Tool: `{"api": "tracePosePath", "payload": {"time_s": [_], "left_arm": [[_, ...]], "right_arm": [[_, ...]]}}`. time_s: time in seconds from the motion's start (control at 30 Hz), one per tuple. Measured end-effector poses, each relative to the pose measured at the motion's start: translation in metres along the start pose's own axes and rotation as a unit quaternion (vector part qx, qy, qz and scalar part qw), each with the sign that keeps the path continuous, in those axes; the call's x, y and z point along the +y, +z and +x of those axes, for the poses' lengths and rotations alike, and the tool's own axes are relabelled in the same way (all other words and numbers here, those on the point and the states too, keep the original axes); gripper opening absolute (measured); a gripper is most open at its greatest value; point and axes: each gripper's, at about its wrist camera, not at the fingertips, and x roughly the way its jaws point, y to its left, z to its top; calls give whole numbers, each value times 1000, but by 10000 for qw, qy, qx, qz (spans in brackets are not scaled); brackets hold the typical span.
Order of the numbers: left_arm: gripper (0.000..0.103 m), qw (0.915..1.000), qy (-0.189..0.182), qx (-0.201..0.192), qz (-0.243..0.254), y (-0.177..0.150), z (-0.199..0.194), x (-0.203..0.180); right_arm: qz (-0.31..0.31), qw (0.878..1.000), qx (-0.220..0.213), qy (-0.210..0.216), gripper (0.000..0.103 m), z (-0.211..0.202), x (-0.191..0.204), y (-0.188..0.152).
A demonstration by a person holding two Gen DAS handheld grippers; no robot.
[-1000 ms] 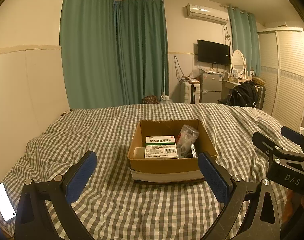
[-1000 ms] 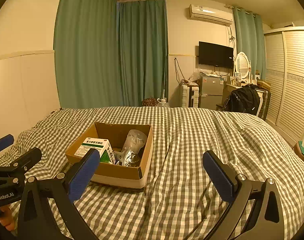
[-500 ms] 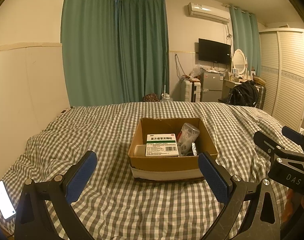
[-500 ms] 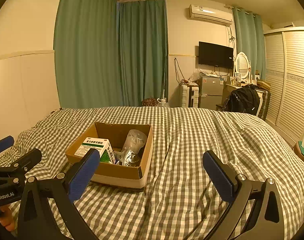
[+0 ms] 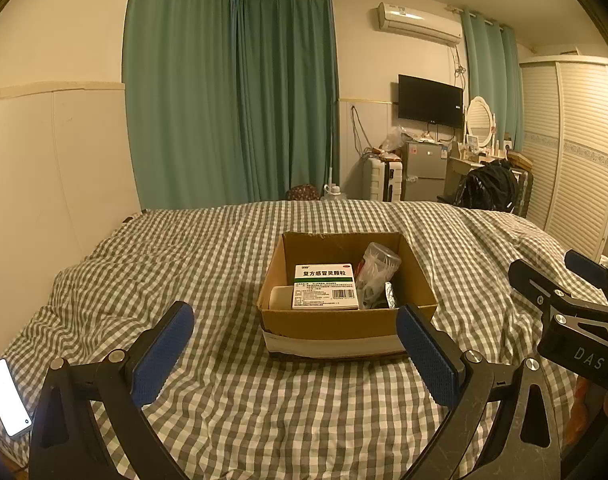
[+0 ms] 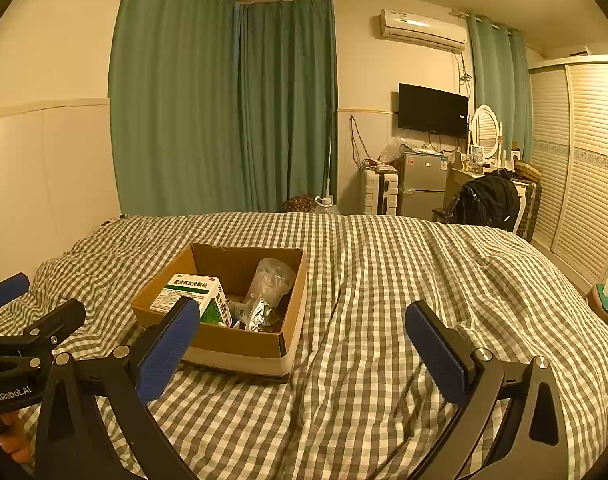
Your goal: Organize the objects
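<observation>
Right now the left gripper (image 5: 293, 354) and right gripper (image 6: 297, 346) are both wide apart, holding nothing. At 12 o'clock sits the cardboard box (image 5: 346, 322), already holding the medicine box (image 5: 326, 286), probably for sorting.

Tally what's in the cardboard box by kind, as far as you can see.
Medicine box: 1
Clear plastic bag: 1
Foil pack: 1
White item, partly hidden behind the medicine box: 1
Total: 4 visible in the cardboard box; more may lie underneath.
</observation>
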Motion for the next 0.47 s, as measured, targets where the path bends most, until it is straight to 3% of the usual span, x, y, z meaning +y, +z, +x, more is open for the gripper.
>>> {"api": "tracePosePath", "payload": {"time_s": [0.47], "left_arm": [[103, 10000, 12, -35, -20, -2, -1, 2]], "right_arm": [[-66, 10000, 14, 39, 103, -1, -2, 0]]}}
